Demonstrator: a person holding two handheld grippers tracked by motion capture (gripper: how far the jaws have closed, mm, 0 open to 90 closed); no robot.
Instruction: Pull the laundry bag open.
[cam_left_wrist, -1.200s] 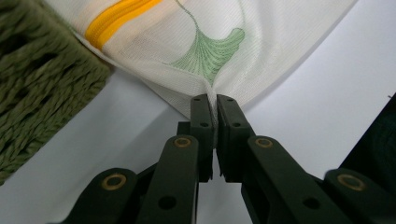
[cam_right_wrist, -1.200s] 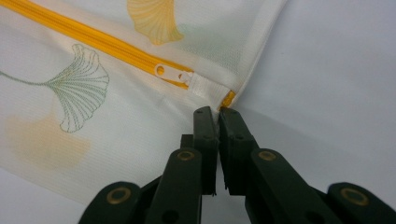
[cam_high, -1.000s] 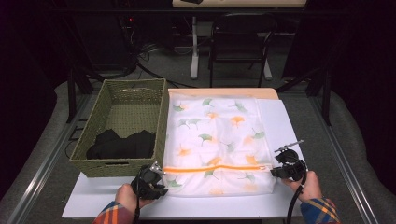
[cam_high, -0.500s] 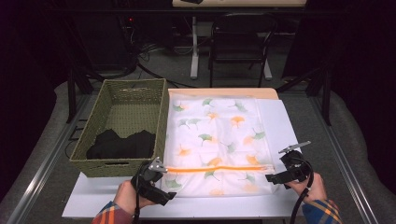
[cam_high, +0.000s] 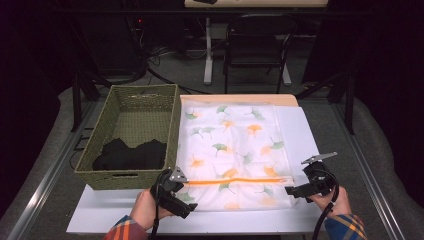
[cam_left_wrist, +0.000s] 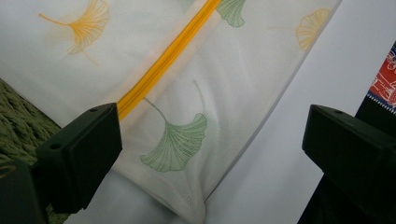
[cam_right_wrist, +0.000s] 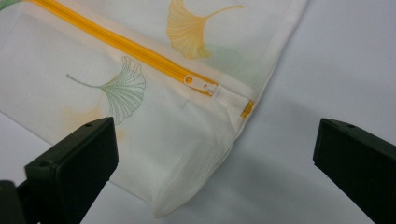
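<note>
High view: a white mesh bag (cam_high: 235, 150) with a leaf print and an orange zipper (cam_high: 235, 182) lies flat on a white sheet (cam_high: 300, 130) on the table. A woven basket (cam_high: 131, 135) stands just left of the bag, with dark cloth (cam_high: 131, 155) inside. The left gripper (cam_high: 181, 202) sits at the bag's near left corner; the right gripper (cam_high: 292, 191) sits at the near right corner.

Left gripper view: jaws spread wide, holding nothing. The bag's corner, the zipper and a green leaf (cam_left_wrist: 180, 142) lie between them; the basket shows at far left.

Right gripper view: jaws spread wide, empty. The zipper pull (cam_right_wrist: 201, 84) lies at the zipper's end near the bag's edge
</note>
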